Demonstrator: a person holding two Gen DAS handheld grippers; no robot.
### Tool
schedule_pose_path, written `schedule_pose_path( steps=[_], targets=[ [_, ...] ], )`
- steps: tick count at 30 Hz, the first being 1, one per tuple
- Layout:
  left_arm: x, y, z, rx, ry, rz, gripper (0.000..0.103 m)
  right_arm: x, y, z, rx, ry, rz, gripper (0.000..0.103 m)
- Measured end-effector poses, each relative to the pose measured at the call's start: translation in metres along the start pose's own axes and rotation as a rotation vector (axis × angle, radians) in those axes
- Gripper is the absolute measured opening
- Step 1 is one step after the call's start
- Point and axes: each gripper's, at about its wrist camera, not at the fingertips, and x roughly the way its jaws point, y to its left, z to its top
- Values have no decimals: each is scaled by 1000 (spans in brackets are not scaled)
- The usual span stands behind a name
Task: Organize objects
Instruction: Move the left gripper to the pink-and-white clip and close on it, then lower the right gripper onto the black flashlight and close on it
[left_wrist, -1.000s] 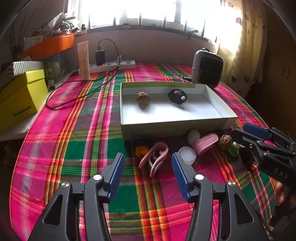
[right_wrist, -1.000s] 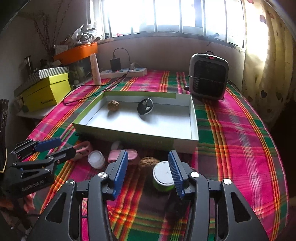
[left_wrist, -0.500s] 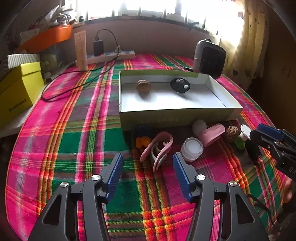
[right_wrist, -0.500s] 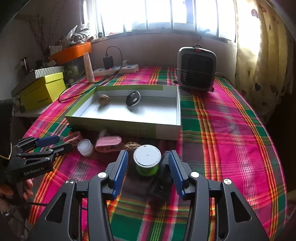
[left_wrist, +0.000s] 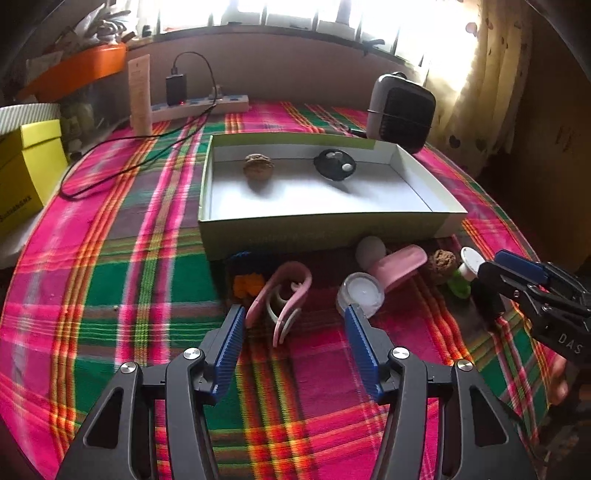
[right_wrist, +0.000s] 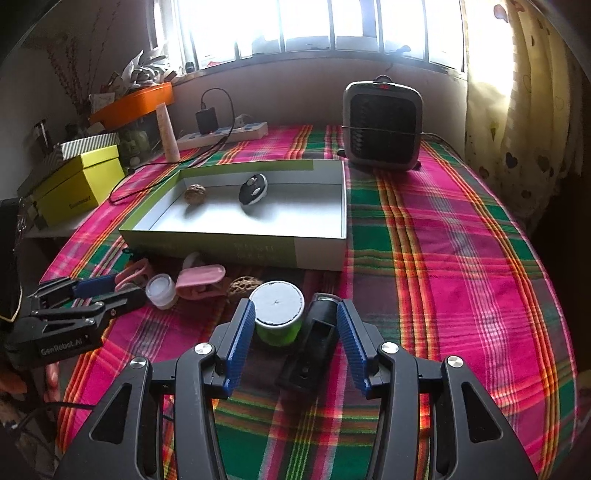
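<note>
The right gripper (right_wrist: 295, 325) stands partly open, holding nothing, with the green jar (right_wrist: 277, 317) upright between its pads, toward the left one, beside a black case (right_wrist: 312, 345) on the desk (right_wrist: 443, 258). The left gripper (left_wrist: 295, 325), also open and empty, faces the pink clip (left_wrist: 282, 299). The box (right_wrist: 317, 254) lies straight ahead.

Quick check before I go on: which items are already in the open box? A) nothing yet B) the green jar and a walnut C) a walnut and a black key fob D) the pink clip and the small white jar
C: a walnut and a black key fob lie inside the open box; all other items sit on the cloth.
</note>
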Motion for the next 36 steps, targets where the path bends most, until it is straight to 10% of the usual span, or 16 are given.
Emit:
schedule_pose_path(
  steps=[16,36],
  targets=[
    [2,-7,0,-34,-2,-9,23,-11,-22,-11,30,6,-8,48],
    [0,-6,-4,-44,0,-1,21,10,-17,-13,8,97,0,48]
  ],
)
